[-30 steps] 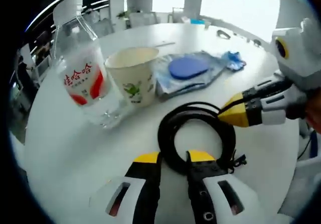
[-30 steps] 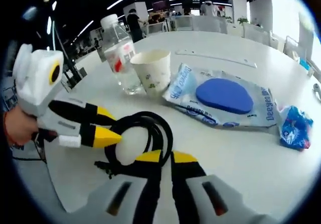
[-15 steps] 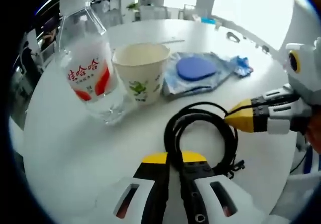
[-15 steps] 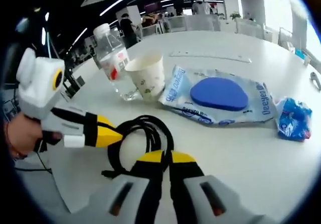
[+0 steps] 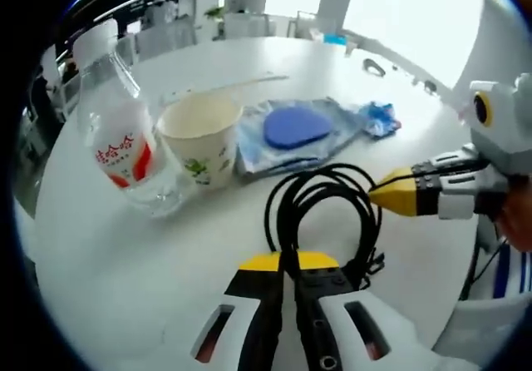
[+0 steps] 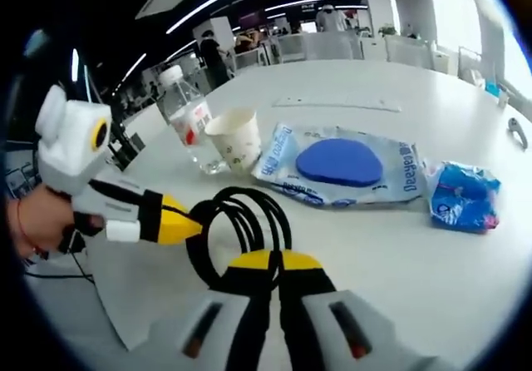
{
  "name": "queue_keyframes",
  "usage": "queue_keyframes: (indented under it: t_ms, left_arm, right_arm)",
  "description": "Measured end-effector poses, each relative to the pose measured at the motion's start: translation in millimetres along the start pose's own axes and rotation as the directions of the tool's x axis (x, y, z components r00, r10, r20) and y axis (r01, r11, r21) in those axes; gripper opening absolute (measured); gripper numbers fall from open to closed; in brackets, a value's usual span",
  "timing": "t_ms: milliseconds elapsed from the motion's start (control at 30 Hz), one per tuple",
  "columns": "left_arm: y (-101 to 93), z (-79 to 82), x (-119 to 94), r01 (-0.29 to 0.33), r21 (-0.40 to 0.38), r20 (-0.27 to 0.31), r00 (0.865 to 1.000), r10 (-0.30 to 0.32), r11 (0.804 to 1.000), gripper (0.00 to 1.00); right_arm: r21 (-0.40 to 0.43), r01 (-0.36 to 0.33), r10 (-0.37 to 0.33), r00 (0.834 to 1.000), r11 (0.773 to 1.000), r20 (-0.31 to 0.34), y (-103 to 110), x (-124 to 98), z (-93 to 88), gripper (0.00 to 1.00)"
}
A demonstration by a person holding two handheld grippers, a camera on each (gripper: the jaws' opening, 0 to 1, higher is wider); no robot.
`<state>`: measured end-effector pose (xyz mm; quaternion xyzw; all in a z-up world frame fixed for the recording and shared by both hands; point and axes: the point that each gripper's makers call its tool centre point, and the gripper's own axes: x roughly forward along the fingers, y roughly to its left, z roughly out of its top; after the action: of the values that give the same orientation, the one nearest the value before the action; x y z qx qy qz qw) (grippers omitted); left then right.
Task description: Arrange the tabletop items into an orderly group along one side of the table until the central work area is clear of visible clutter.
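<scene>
Left gripper view, from left to right. A clear water bottle [image 5: 116, 142] with a red and white label is standing upright on the white round table [image 5: 108, 263]. A paper cup [image 5: 199, 138] is standing just beside it on the right, upright and open at the top. A clear wipes packet [image 5: 291, 134] with a blue oval on it is lying flat next to the cup. A small blue wrapper [image 5: 378, 120] is lying just past the packet's far end.

A coiled black cable [image 5: 320, 213] is lying on the table in front of the cup and packet. The left gripper [image 5: 287, 263] is pinching the near side of the coil, its yellow-tipped jaws pressed together on the strands. The right gripper [image 5: 391, 196] is entering from the right, and its yellow tips are pressing together on the coil's right side.

Right gripper view, from left to right. The left gripper [image 6: 187, 225] is coming in from the left, held by a hand [image 6: 37, 221], and is touching the coil's left edge. The water bottle [image 6: 187, 117] and paper cup [image 6: 235, 140] are standing side by side behind it. The black cable [image 6: 241, 221] is looping in the centre foreground, and the right gripper [image 6: 274, 263] is clamping its near strands between closed jaws. The wipes packet [image 6: 341, 167] is lying beyond the coil, with the blue wrapper [image 6: 461, 196] at its right end.
</scene>
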<state>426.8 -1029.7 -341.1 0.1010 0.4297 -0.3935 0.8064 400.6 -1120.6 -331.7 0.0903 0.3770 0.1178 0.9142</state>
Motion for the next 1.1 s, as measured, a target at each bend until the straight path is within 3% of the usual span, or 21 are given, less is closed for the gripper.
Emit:
queue_keyframes:
  t_ms: [233, 467, 567, 1100]
  left_arm:
    - [-16.0, 14.7, -10, 0.030, -0.015, 0.021, 0.999, -0.030, 0.999, 0.00]
    - [-45.6, 26.6, -11, 0.096, -0.021, 0.042, 0.995, -0.095, 0.995, 0.00]
    - [-62.9, 34.5, -13, 0.107, 0.054, 0.056, 0.992, -0.110, 0.993, 0.00]
    - [-127.4, 87.8, 3, 0.164, 0.145, 0.081, 0.981, -0.177, 0.976, 0.00]
  right_arm:
    - [0.026, 0.000, -0.001, 0.999, 1.000, 0.039, -4, -22, 8.2, 0.00]
    - [0.040, 0.018, -0.021, 0.997, 0.999, 0.069, -22, -50, 16.5, 0.00]
    - [0.037, 0.031, -0.034, 0.997, 0.999, 0.075, -31, -62, 19.2, 0.00]
    - [0.043, 0.063, -0.067, 0.993, 0.997, 0.096, -92, -116, 39.9, 0.00]
